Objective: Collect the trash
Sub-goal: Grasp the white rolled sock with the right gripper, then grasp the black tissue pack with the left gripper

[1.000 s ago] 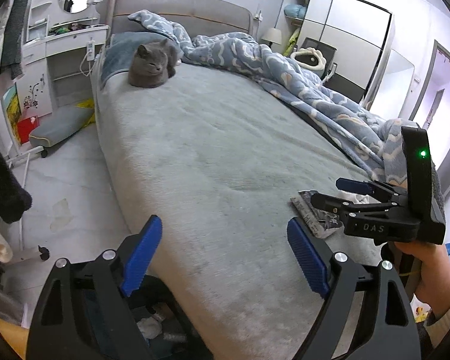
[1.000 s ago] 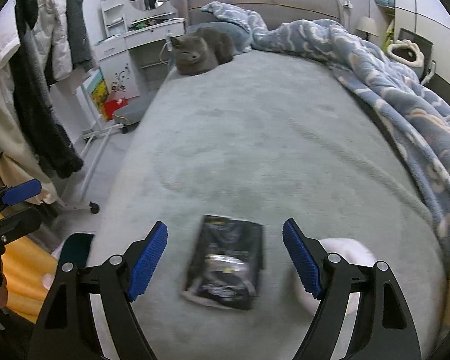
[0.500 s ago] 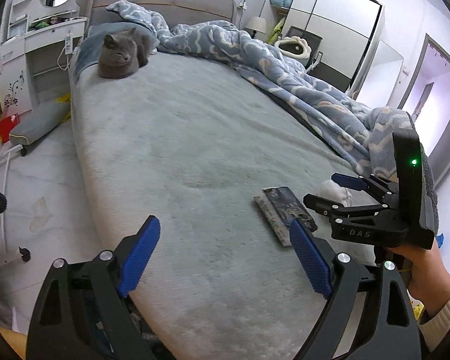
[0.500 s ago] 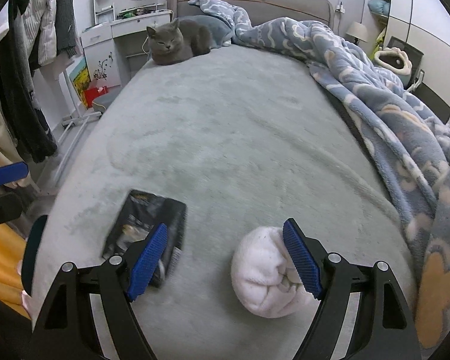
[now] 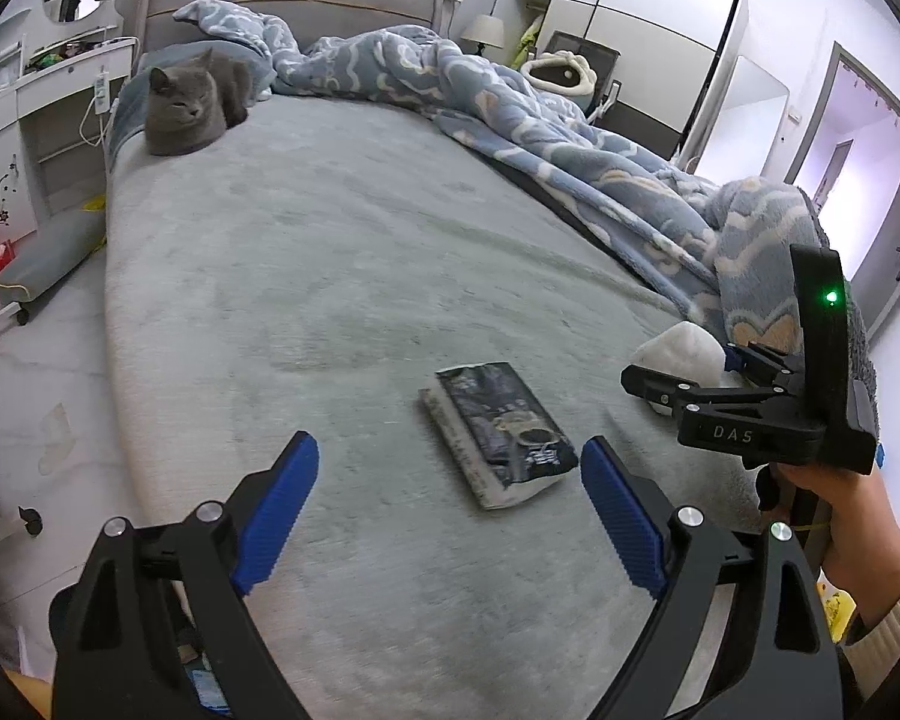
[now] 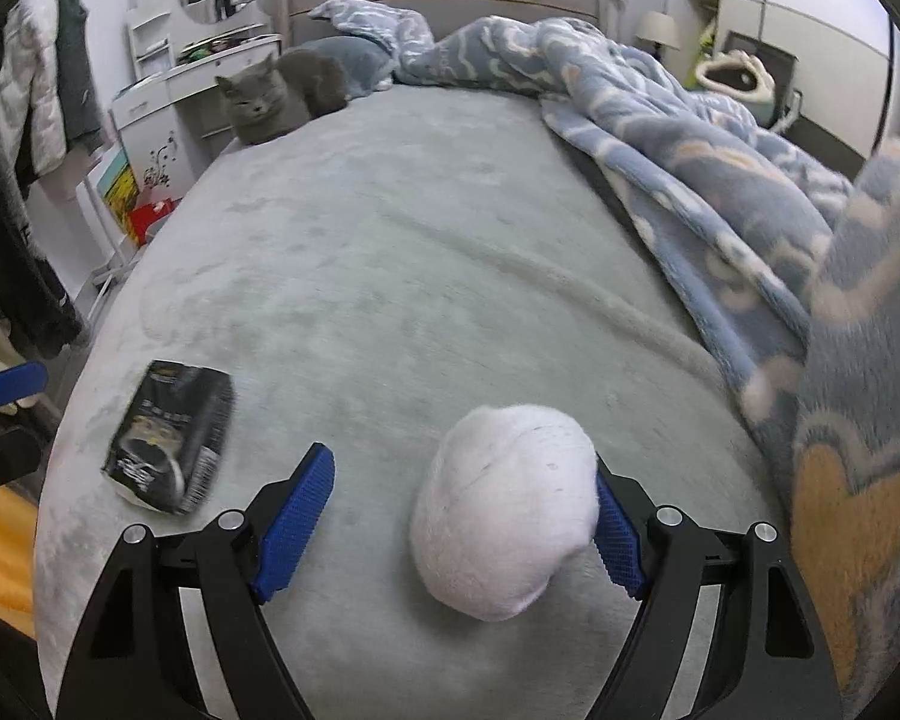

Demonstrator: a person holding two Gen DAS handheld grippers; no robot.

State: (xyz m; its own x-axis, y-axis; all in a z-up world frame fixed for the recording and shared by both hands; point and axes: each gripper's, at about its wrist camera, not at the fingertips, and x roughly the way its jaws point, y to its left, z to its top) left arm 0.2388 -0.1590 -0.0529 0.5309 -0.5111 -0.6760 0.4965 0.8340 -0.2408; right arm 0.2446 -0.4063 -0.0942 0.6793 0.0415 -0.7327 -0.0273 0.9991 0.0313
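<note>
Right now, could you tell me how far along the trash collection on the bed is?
Nothing looks collected yet. The black wrapper lies flat on the grey bed cover, untouched, ahead of the open left gripper. In hand: the right gripper is open around the white fluffy ball, its right pad against it, not yet closed. Left: grasping both items and carrying them off. The cat rests far away.

Black wrapper (image 5: 498,431), white bundle (image 6: 504,507), grey cat (image 5: 189,105), blue cloud-patterned blanket (image 5: 570,138).
</note>
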